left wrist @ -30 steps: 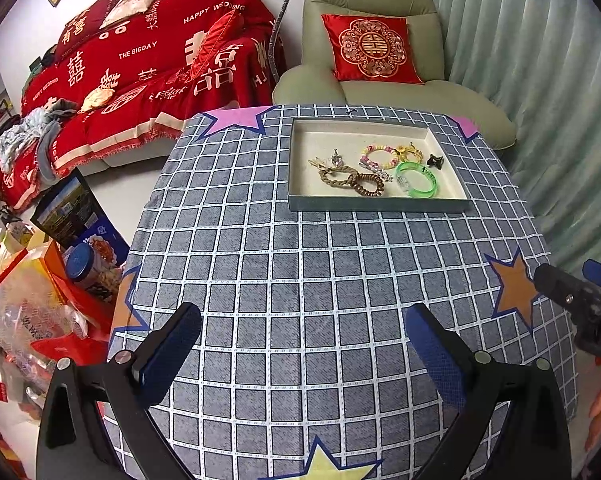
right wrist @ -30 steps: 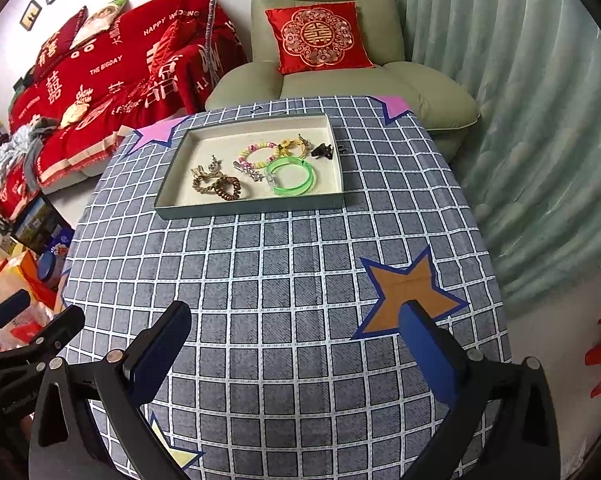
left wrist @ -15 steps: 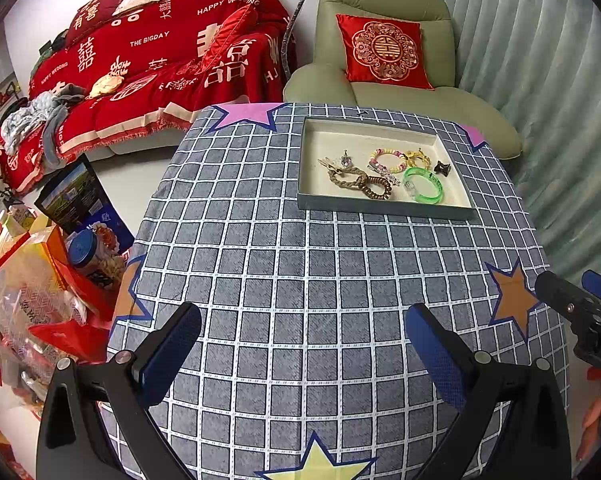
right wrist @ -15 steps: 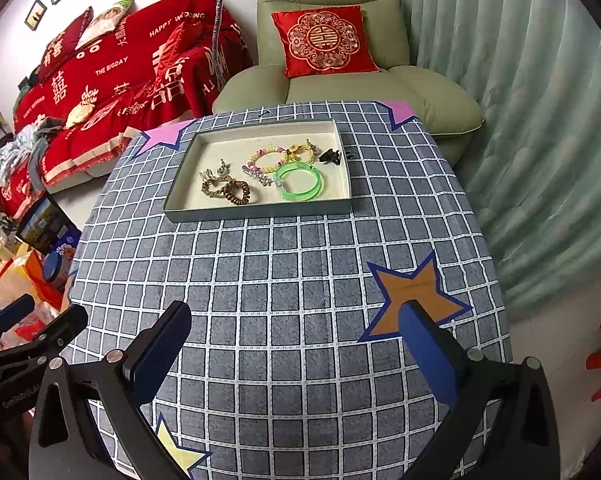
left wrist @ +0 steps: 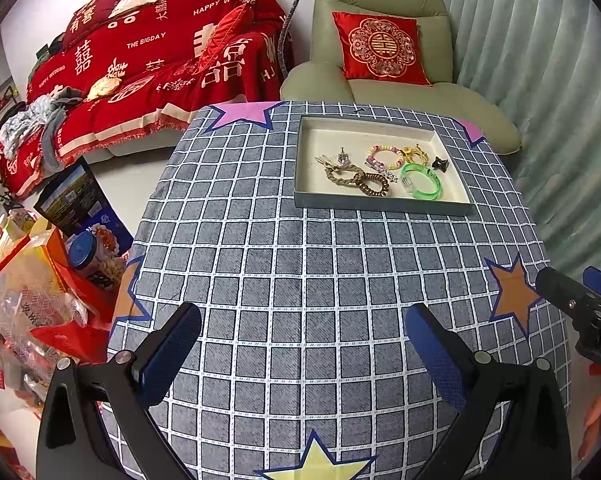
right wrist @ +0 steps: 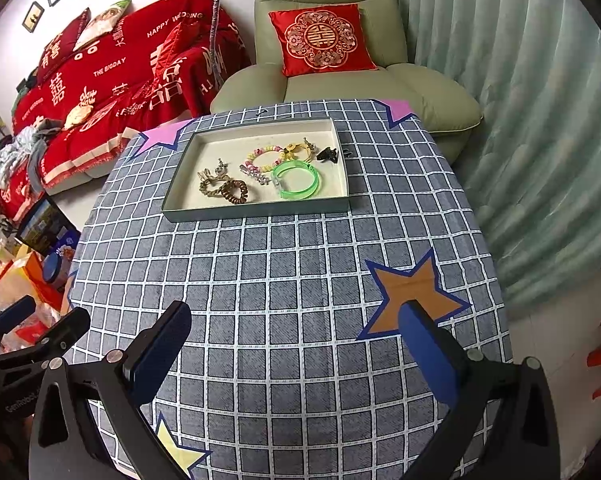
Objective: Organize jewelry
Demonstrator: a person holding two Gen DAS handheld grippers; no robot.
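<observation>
A table (left wrist: pixel 300 264) under a grey checked cloth with coloured star patches fills both views. All positions below are given relative to the tray.

The tray (left wrist: pixel 380 204), a shallow grey-walled rectangle with a cream floor, sits on the far half of the table. An armchair (left wrist: pixel 380 76) with a red cushion (left wrist: pixel 380 50) stands beyond the tray. A red sofa cover (left wrist: pixel 152 68) lies beyond the tray and to its left. A pale green curtain (right wrist: pixel 520 120) hangs to its right.

Left gripper (left wrist: pixel 302 354): well short of the tray's near wall, above bare cloth. Jaws spread wide, nothing between them.

Right gripper (right wrist: pixel 292 350): also well short of the near wall, above bare cloth, with one pad over an orange star (right wrist: pixel 412 296). Jaws spread wide, nothing between them.

Tray contents, all on the floor of the tray:
- Green bangle (left wrist: pixel 420 181): near-right area, close to the near wall.
- Braided tan band (left wrist: pixel 342 173): left of centre, touching the brown coil tie.
- Brown coil tie (left wrist: pixel 374 185): centre, near the near wall.
- Bead bracelet (left wrist: pixel 382 156): centre, toward the far wall.
- Gold piece (left wrist: pixel 414 153): just right of the bead bracelet.
- Black clip (left wrist: pixel 439 163): by the right wall.
- Small silver items (left wrist: pixel 342 157): left of the bead bracelet; type cannot be told.
</observation>
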